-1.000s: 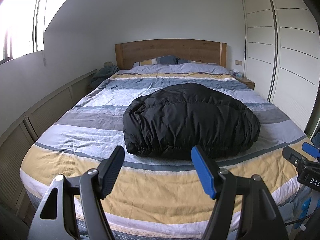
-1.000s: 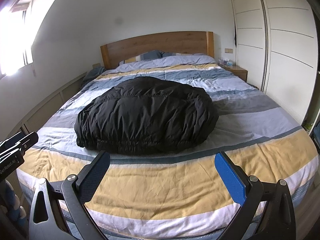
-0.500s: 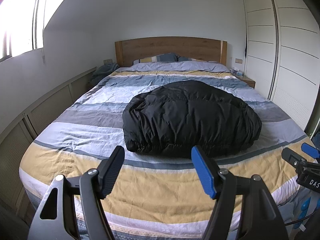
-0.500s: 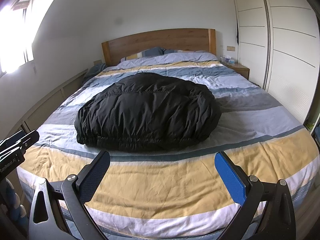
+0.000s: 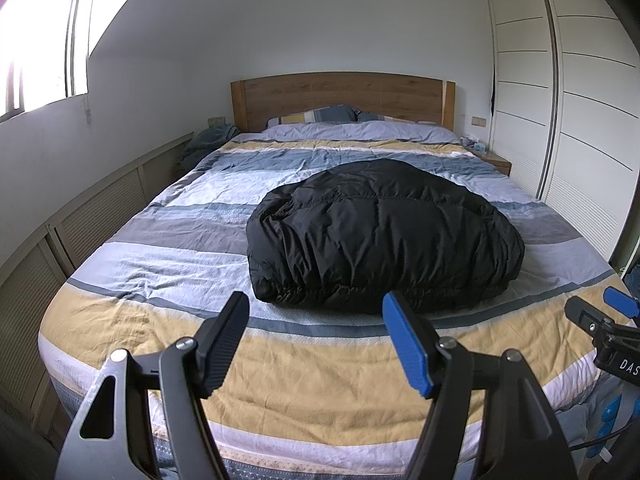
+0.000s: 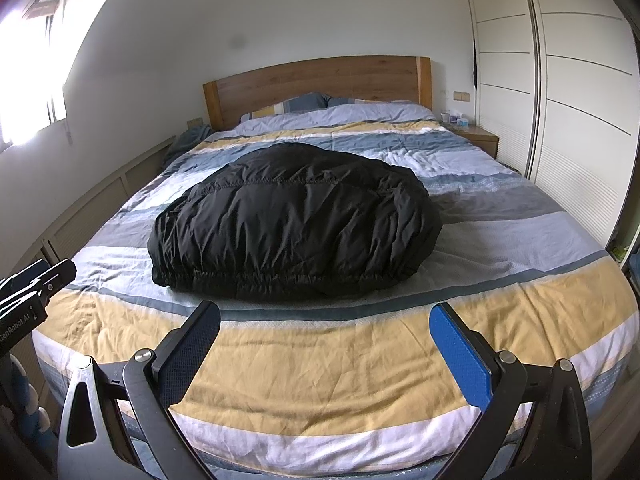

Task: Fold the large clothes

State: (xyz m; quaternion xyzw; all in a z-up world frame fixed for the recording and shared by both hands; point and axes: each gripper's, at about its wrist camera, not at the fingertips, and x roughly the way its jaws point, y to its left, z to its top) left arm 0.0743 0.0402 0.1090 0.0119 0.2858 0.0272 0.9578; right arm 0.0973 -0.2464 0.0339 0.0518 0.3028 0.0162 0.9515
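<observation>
A black puffy jacket [image 5: 380, 236] [image 6: 296, 226] lies folded in a rounded bundle on the middle of a striped bed [image 5: 168, 248] [image 6: 500, 248], its gathered hem facing me. My left gripper [image 5: 316, 320] hovers open over the bed's foot, short of the jacket, with nothing between its fingers. My right gripper [image 6: 326, 328] is likewise open and empty, held back from the hem. In the left wrist view the right gripper's tips [image 5: 600, 312] show at the right edge. At the left edge of the right wrist view the left gripper's tips [image 6: 36, 280] appear.
A wooden headboard [image 5: 344, 96] and pillows [image 5: 320, 116] stand at the far end. A white wardrobe [image 5: 580, 120] lines the right side, with a small bedside table [image 6: 480, 138] by it. A low panelled ledge [image 5: 80, 216] runs along the left under a bright window [image 5: 36, 56].
Both views have tilted slightly, so the bed and jacket sit a little lower or nearer in frame. The jacket has not moved and both grippers stay open.
</observation>
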